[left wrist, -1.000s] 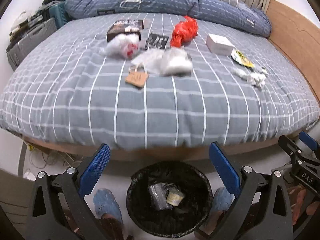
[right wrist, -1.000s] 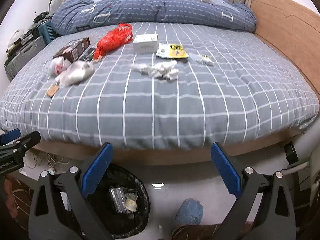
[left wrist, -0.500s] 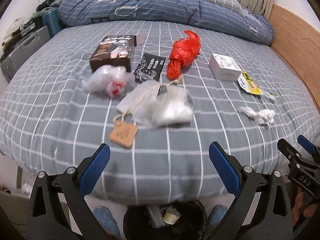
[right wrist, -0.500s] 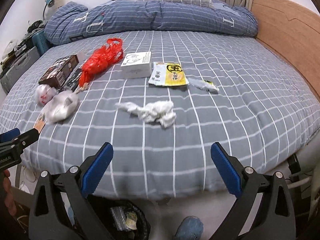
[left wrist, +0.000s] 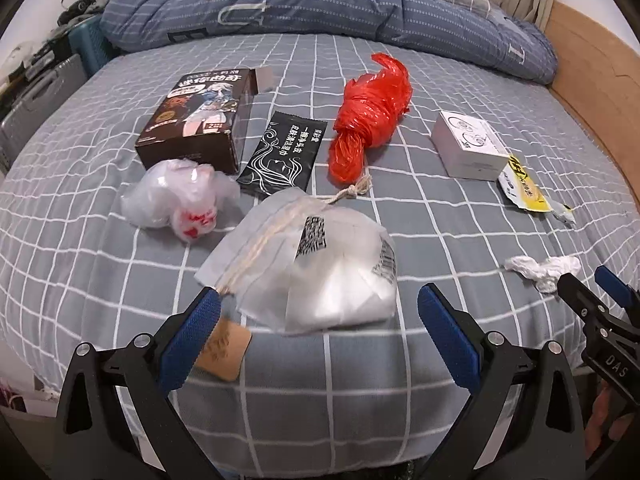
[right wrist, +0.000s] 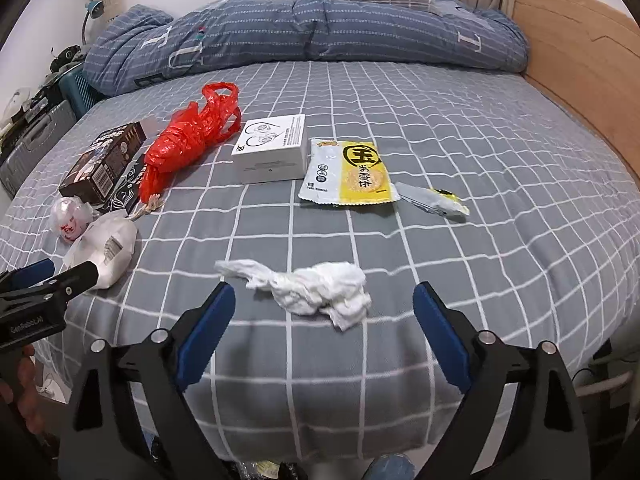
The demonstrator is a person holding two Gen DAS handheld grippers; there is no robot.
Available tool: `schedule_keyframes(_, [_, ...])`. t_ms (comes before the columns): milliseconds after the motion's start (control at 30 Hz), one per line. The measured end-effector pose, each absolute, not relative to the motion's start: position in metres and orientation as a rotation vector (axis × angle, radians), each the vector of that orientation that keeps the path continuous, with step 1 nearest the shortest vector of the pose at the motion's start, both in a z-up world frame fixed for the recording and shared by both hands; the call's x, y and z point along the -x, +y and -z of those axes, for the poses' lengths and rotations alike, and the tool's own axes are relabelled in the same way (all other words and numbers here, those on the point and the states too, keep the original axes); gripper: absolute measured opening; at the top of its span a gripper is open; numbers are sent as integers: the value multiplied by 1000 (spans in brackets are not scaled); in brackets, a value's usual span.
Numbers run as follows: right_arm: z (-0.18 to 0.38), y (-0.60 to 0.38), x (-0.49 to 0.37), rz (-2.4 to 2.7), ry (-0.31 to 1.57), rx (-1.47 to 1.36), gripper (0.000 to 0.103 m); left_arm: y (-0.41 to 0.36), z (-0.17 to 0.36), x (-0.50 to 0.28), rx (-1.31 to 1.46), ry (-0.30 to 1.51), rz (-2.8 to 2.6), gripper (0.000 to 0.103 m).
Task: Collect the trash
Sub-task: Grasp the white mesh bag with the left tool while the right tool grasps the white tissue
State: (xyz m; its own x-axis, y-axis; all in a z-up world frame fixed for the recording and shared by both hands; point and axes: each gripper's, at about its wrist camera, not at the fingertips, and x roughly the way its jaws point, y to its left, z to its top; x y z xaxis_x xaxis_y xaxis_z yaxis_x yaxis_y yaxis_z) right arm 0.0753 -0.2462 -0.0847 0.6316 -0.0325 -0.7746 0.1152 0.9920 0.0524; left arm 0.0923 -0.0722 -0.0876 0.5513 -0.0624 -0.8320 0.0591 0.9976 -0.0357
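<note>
I hold both tongs low over the near edge of the bed (left wrist: 400, 376), each angled down at its own target so two pieces can be taken in one reach. My left gripper (left wrist: 318, 334) stands wide and empty, its blue pads either side of the frosted drawstring bag (left wrist: 316, 264), which lies just ahead of the tips and is not yet touched; the bag's brown paper tag (left wrist: 224, 346) sits against the left pad. My right gripper (right wrist: 322, 330) is also empty and its jaws are closing, with the crumpled white tissue (right wrist: 316, 286) lying just beyond the tips, no pad pressing on it. The rest of the trash is spread further up the bedspread: a small clear bag with red print (left wrist: 180, 204), a dark printed carton (left wrist: 200, 120) with its end flap open, a black sachet (left wrist: 284, 154), a knotted red plastic bag (left wrist: 368, 116), a white box (right wrist: 272, 154), a yellow snack wrapper (right wrist: 352, 172) and a torn wrapper scrap (right wrist: 434, 200). As to containers, I cannot tell what the carton, the white box or the frosted bag hold. No bin shows clearly in either view.
</note>
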Motion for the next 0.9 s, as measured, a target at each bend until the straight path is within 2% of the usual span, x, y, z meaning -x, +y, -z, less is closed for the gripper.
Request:
schedule_keyframes(167, [91, -244, -87, 75, 899, -89, 76, -77, 95, -105, 6, 1002, 74, 94])
schedule_keyframes(467, [105, -241, -100, 46, 941, -95, 55, -89, 112, -119, -34, 1038, 81, 71])
schedule_keyframes(633, [111, -241, -100, 45, 956, -106, 43, -92, 118, -119, -58, 1053, 88, 62])
schedule_keyframes(800, [114, -238, -100, 44, 963, -95, 25, -91, 120, -117, -51, 1054, 97, 53])
schedule_keyframes(900, [113, -238, -100, 46, 964, -103, 21, -91, 120, -117, -54, 1056, 98, 50])
